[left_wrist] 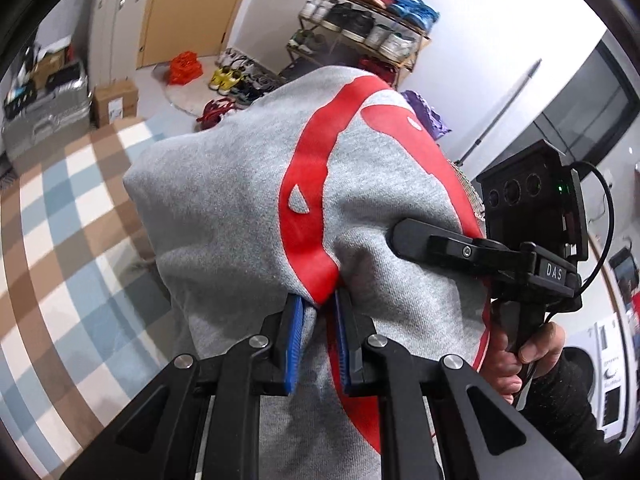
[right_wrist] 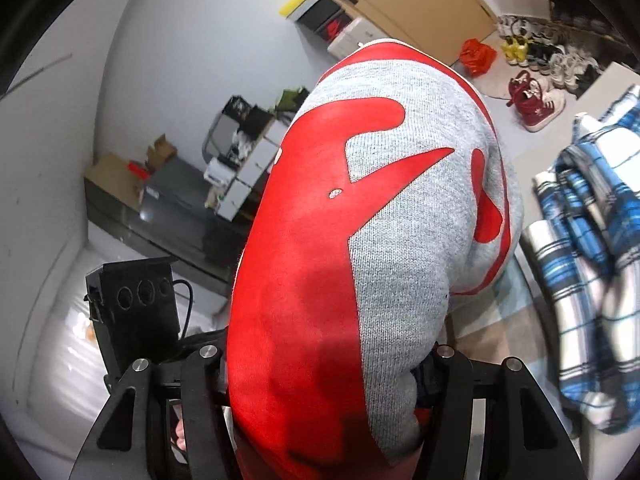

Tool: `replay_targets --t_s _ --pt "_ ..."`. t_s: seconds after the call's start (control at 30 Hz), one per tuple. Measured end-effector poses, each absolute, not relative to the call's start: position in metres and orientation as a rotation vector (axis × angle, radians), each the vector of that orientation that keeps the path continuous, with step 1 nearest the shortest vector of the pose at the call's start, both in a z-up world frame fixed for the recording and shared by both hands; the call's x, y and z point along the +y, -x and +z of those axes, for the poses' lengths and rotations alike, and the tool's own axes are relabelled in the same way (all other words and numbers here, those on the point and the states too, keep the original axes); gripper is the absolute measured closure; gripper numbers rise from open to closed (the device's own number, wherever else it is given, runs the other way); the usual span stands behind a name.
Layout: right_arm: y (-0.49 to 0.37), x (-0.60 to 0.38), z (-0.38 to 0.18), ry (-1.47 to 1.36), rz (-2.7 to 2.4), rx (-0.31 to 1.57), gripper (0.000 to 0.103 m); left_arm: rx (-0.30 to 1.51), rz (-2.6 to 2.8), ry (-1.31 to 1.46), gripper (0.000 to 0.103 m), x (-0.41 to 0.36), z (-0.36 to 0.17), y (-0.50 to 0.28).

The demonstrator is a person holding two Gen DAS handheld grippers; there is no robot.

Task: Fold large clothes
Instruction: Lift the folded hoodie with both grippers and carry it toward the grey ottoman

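Sweatshirt (left_wrist: 240, 208) – between left gripper (left_wrist: 318, 340) pads

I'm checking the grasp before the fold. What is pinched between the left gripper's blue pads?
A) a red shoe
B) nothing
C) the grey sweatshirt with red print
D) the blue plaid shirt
C: in the left wrist view the left gripper has its blue pads closed on a bunched fold of the grey sweatshirt.

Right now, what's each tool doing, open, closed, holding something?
Left tool: closed on the grey and red sweatshirt.
Right tool: closed on the same sweatshirt, whose cloth hides its tips in the right wrist view.
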State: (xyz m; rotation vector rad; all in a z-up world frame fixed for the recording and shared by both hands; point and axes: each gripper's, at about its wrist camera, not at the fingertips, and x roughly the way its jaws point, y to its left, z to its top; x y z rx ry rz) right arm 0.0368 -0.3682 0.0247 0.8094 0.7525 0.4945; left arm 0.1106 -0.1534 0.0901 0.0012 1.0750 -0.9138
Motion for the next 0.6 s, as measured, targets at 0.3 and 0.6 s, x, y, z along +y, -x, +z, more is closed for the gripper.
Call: replay_targets --t_s 0.3,0.6 --pt "-0.024 -0.441 0.060 -0.876 0.474 0.669 0.044 1.020 -0.981 -0.037 0.095 -0.209 0.128 -0.114" --pt "-0.020 -0.555 0.062 -0.983 0.482 0.639 0.044 0.991 -1.064 -0.089 0.095 -0.302 0.136 -0.122"
